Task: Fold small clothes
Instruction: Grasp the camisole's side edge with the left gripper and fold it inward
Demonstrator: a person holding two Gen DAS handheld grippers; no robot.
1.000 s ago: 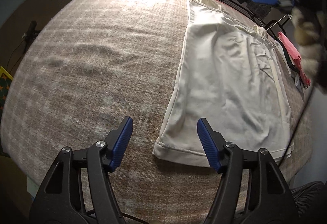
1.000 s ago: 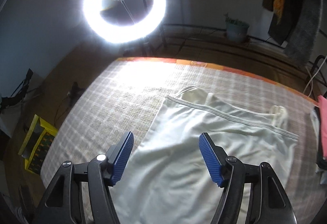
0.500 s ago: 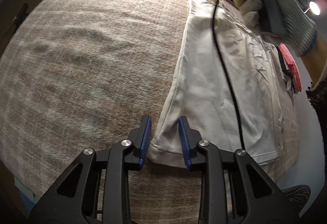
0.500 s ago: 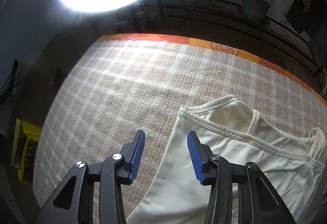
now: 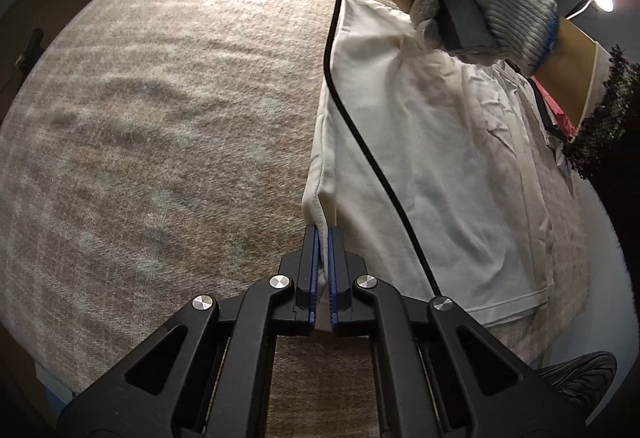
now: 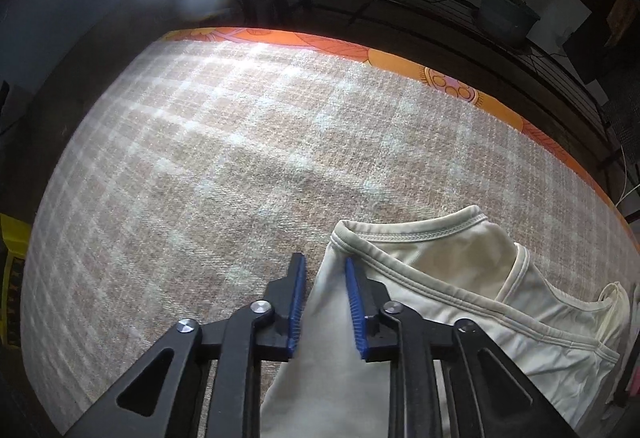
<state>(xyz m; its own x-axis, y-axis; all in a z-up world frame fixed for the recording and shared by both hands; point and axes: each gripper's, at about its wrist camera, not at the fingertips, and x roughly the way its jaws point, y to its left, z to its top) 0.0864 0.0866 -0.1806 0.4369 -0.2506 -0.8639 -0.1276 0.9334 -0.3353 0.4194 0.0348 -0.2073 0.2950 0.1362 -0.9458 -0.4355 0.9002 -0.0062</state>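
Grasp step underway: left gripper [image 5: 323,238] is clenching the near hem corner of the cream camisole [image 5: 440,158] lying on the plaid blanket [image 5: 160,118]; right gripper [image 6: 325,270] is closing on its far corner, pads probably not pinching yet. Next: lift both, fold across.

My garment [image 5: 432,166] lies flat on the blanket [image 5: 160,118], toward its right side. My left gripper [image 5: 323,270] sits at its near left corner, my right gripper [image 6: 324,302] at its far left corner, near the strap [image 6: 520,274].
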